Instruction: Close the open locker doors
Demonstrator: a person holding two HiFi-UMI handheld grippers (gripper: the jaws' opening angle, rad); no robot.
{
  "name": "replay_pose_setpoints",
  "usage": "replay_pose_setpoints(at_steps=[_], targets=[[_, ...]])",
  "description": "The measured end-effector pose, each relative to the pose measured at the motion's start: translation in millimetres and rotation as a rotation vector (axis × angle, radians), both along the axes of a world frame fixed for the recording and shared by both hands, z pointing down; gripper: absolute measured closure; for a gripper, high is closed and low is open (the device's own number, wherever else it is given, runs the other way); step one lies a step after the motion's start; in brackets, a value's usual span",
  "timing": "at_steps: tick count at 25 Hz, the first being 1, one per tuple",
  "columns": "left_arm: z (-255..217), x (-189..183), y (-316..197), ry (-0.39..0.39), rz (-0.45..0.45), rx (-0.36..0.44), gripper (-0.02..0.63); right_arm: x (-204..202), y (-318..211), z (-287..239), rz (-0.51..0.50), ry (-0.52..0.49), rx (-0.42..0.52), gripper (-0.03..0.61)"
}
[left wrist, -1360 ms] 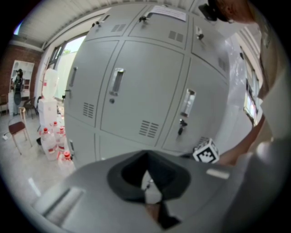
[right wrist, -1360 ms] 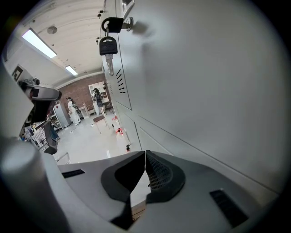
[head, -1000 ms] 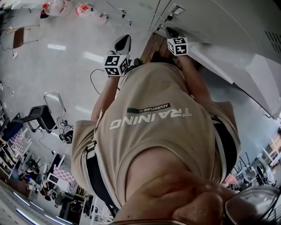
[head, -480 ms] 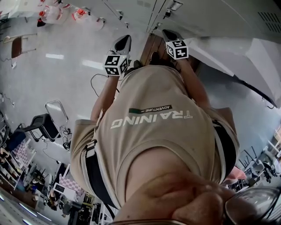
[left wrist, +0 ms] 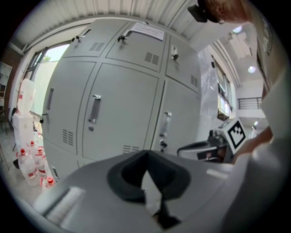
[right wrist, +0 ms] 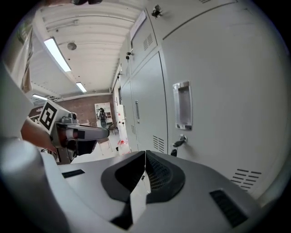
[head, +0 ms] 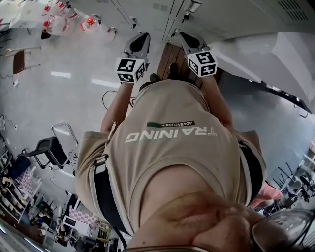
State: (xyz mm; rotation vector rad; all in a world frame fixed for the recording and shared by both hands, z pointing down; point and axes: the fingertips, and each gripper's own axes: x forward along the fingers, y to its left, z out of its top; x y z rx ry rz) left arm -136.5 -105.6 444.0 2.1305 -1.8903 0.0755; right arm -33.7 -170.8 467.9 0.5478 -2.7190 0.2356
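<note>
Grey locker doors point(left wrist: 118, 113) fill the left gripper view, and those in sight there look closed, with upright handles point(left wrist: 94, 109). In the right gripper view a closed door point(right wrist: 223, 118) stands close, with a recessed handle point(right wrist: 183, 105) and a key in its lock point(right wrist: 178, 142). The head view shows my left gripper point(head: 140, 42) and right gripper point(head: 189, 39) held up side by side before the lockers point(head: 221, 15). Both are shut on nothing. A pale grey panel point(head: 266, 56) juts out at the right; I cannot tell whether it is an open door.
Clear bottles with red caps point(head: 64, 22) stand on the floor by the lockers' left end point(left wrist: 27, 154). A brown wooden piece point(head: 170, 59) lies below the grippers. A black chair point(head: 49, 145), a cable point(head: 106, 91) and cluttered desks lie behind the person.
Both grippers have risen a little towards the lockers. The grey panel at the right has shifted further right and up in the head view.
</note>
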Motion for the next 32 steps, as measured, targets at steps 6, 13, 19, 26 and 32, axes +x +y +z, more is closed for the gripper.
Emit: replay_pose_setpoints(at_steps=[6, 13, 19, 26, 32], targets=[[-44, -10, -4, 0.029, -0.001, 0.085, 0.614, -5, 9, -48, -0.014, -0.061, 0.051, 0.564], [-91, -23, -5, -0.037, -0.034, 0.161, 0.614, -8, 7, -91, -0.014, -0.138, 0.117, 0.564], [-103, -28, -4, -0.165, -0.09, 0.149, 0.615, -11, 0, -119, 0.002, -0.167, 0.167, 0.565], [-99, -23, -6, -0.206, -0.12, 0.129, 0.614, -9, -10, -129, 0.017, -0.177, 0.188, 0.565], [-87, -21, -11, -0.184, -0.131, 0.088, 0.615, -15, -18, -124, -0.017, -0.18, 0.171, 0.565]])
